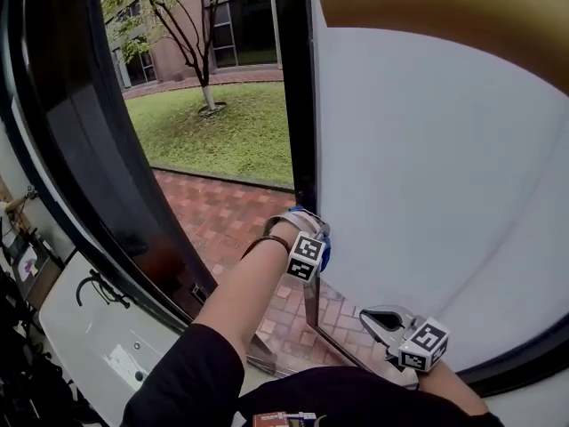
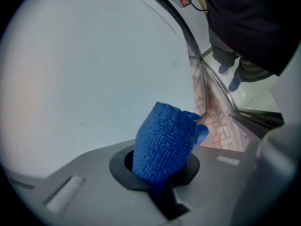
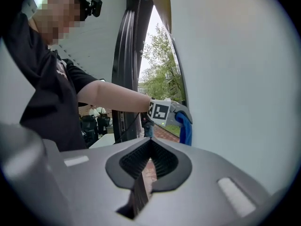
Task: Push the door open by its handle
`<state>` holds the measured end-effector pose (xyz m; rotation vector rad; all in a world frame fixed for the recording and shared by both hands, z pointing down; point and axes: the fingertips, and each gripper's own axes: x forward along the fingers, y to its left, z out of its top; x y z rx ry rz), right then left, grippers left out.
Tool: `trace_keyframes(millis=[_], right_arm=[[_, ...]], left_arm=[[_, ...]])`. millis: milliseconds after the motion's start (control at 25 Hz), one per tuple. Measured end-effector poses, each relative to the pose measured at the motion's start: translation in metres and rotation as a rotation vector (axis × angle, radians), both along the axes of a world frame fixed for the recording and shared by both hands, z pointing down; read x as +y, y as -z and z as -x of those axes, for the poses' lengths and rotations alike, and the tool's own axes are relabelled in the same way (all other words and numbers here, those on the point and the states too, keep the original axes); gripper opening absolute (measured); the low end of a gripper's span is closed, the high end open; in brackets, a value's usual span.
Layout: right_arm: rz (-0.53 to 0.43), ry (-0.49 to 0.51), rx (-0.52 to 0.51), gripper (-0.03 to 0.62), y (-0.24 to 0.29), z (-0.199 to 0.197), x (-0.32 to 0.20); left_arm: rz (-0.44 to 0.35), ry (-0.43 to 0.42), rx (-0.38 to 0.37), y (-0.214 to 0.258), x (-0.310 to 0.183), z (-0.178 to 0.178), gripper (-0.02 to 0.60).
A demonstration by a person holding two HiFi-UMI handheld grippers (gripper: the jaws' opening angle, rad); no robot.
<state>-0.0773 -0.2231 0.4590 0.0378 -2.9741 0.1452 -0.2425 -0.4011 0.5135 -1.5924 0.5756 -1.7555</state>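
The door's frosted glass panel (image 1: 427,176) stands swung open, its black edge (image 1: 298,105) against the outdoors. My left gripper (image 1: 322,240) is stretched out to that edge, its blue fingers (image 2: 164,140) shut together with nothing between them, tips at the frosted panel (image 2: 84,69). A vertical metal bar (image 1: 311,302), the handle as far as I can tell, runs below it and shows beside the pads (image 2: 201,86). My right gripper (image 1: 380,318) hangs lower, near the panel's bottom, its dark ribbed jaws (image 3: 150,142) meeting at the tips and empty. From there the left gripper (image 3: 184,124) shows ahead.
Through the opening lie red brick paving (image 1: 222,216), a lawn (image 1: 222,132) and a tree (image 1: 191,34). The black door frame (image 1: 98,176) curves down the left. A white surface with a dark hook (image 1: 98,327) sits at lower left. The person's dark sleeve (image 1: 187,381) fills the bottom.
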Motion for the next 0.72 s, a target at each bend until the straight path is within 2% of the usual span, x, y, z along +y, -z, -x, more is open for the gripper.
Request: trace_keyframes(millis=[240, 480, 600, 720], right_arm=[[0.007, -0.078, 0.003, 0.0, -0.005, -0.022, -0.054], [-0.03, -0.071, -0.01, 0.0, 0.012, -0.011, -0.095], [-0.047, -0.07, -0.012, 0.0, 0.011, -0.011, -0.124], [-0.031, -0.055, 0.004, 0.0, 0.002, -0.002, -0.148]], left_arm=[[0.018, -0.079, -0.006, -0.003, -0.065, -0.026, 0.031], [0.051, -0.152, -0.025, -0.003, -0.101, -0.023, 0.092], [0.025, -0.201, -0.019, -0.003, -0.13, -0.035, 0.126], [0.01, -0.268, -0.014, -0.005, -0.16, -0.053, 0.132]])
